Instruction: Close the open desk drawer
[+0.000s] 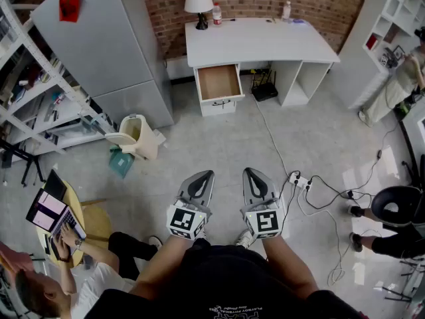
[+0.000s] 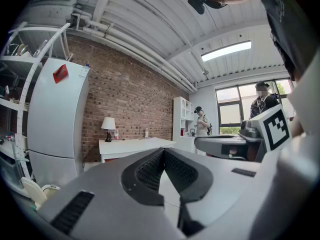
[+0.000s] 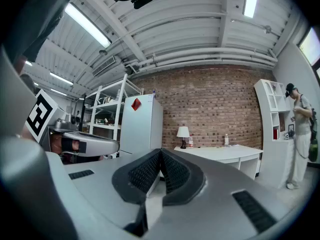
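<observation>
A white desk [image 1: 259, 42] stands against the brick wall at the far side of the room. Its left drawer [image 1: 218, 82] is pulled out, showing an empty wooden bottom. Both grippers are held level side by side close to the person's body, far short of the desk. My left gripper [image 1: 204, 175] has its jaws meeting at the tips with nothing between them. My right gripper [image 1: 251, 173] is shut and empty too. The desk [image 2: 132, 145] appears small in the left gripper view beyond the left gripper [image 2: 163, 150], and the desk [image 3: 220, 152] shows beyond the right gripper [image 3: 160, 150] likewise.
A grey fridge [image 1: 106, 45] stands left of the desk, with a cream bin [image 1: 136, 137] and metal shelving [image 1: 33, 92] nearby. Cables and a power strip [image 1: 300, 180] trail over the floor at right. A seated person with a laptop [image 1: 50, 214] is at lower left. A lamp [image 1: 198, 5] stands on the desk.
</observation>
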The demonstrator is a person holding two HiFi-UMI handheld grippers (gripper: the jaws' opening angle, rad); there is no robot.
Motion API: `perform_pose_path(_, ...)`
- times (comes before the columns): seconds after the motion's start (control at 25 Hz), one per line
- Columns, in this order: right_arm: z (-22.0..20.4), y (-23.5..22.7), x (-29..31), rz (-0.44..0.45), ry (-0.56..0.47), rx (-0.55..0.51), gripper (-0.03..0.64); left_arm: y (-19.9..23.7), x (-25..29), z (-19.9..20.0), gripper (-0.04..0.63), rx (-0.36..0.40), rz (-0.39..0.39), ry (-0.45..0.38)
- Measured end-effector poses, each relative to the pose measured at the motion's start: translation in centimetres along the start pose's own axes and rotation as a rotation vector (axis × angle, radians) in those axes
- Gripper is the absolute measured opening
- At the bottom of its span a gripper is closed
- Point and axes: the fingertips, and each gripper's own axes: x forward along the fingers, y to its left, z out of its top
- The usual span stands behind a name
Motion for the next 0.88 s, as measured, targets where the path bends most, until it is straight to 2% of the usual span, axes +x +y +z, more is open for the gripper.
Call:
perform_pose_path(0.4,-0.2,-2.4,-1.1,0.016,-0.020,0.009,0.028,-2.3,1.3,-0.3,0.008,0.022,0.021,0.003)
perform_pose_path(0.88,-0.1,-5.3,-3.9,0.121,-0.078,-0.009,0.029,-6.2,2.7,-0.6,0.008,0.052,0.112,0.014)
